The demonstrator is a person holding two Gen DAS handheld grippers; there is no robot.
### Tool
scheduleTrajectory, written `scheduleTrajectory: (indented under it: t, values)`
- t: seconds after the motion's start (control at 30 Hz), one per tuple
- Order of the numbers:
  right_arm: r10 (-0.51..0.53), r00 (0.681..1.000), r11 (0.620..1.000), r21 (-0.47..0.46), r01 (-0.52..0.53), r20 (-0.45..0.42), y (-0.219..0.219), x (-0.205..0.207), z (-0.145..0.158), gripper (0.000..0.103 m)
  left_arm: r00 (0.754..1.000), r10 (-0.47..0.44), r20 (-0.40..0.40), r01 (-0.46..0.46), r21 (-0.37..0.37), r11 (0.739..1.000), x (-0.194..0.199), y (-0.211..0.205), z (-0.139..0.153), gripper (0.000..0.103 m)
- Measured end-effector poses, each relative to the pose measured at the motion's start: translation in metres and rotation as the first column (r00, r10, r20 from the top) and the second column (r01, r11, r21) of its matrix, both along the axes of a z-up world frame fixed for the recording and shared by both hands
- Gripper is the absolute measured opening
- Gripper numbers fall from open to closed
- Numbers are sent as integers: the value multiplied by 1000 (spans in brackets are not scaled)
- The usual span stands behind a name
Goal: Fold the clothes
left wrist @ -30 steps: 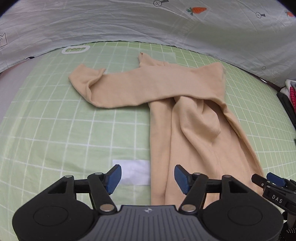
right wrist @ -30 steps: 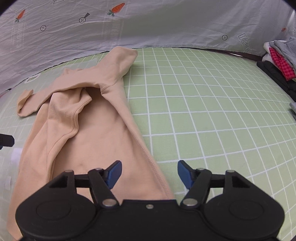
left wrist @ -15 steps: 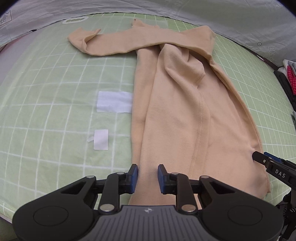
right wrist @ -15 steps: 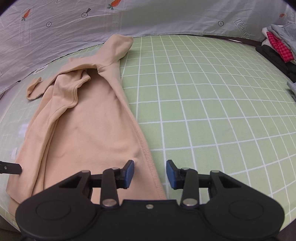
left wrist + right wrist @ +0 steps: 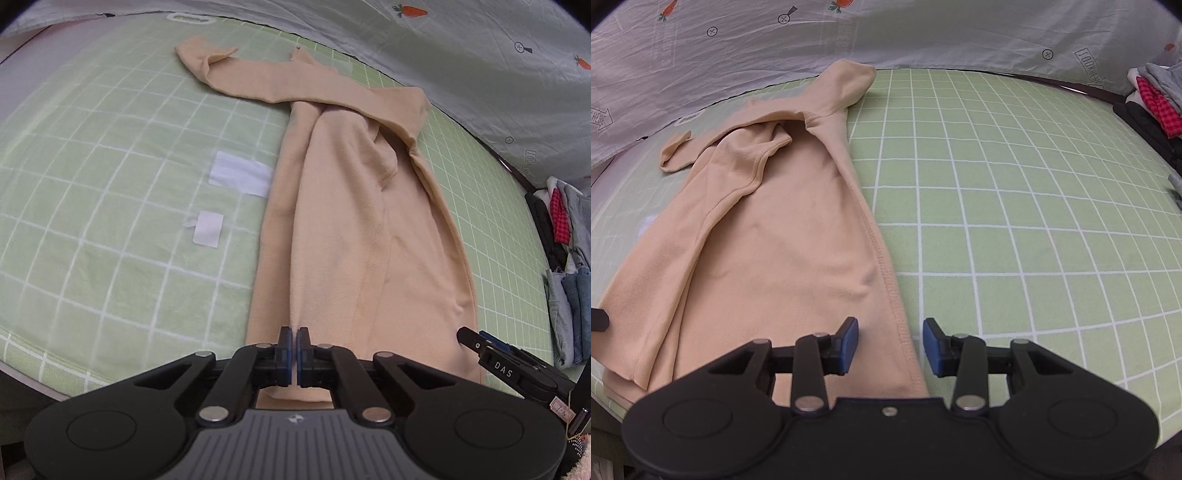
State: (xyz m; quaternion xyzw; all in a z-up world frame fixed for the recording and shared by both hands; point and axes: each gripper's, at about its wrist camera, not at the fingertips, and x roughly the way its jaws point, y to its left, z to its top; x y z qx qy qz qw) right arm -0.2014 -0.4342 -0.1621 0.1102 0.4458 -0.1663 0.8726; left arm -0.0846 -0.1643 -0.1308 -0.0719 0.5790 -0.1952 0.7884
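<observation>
Your left gripper (image 5: 294, 345) has its jaws pinched together on the near hem of the beige garment (image 5: 354, 221), which lies lengthwise on the green checked mat (image 5: 1015, 221). Your right gripper (image 5: 890, 347) stands apart, straddling the garment's stitched right edge.

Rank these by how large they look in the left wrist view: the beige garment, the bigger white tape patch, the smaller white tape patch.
1. beige garment
2. bigger white tape patch
3. smaller white tape patch, though it lies nearer the camera.
</observation>
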Motion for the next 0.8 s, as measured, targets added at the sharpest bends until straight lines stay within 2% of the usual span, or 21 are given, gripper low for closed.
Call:
scheduleTrajectory:
  t: [0.07,0.13,0.17,0.23,0.4,0.5,0.57,0.63,0.8]
  values:
    - [-8,1000,1000,1,8,-1,0,-1,0,41,999,21,-24,-20,41,999,3,3,-8,4]
    - [-13,1000,1000,-1,13,-3,1,-1,1,41,999,21,-25,-20,45,999,4,3,-8,9]
    - [-15,1000,1000,-2,15,-3,1,-2,1,41,1000,14,-14,-13,49,999,4,1,-6,12]
    - [-16,1000,1000,-3,16,-3,2,-2,3,41,1000,-15,22,13,73,997,4,-4,-1,25]
    - [-17,1000,1000,13,17,2,3,2,3,38,993,-90,70,82,119,989,9,-18,4,36]
    - [-5,1000,1000,21,5,4,6,4,3,30,987,-136,91,121,149,981,13,-29,4,42]
    - [9,1000,1000,25,-9,4,8,5,4,16,984,-153,94,137,158,978,17,-35,3,43]
    - [18,1000,1000,26,-18,4,9,7,6,10,981,-169,92,152,167,974,19,-41,1,43]
    - [16,1000,1000,23,-16,13,10,7,12,7,977,-206,60,192,184,964,22,-49,-9,46]
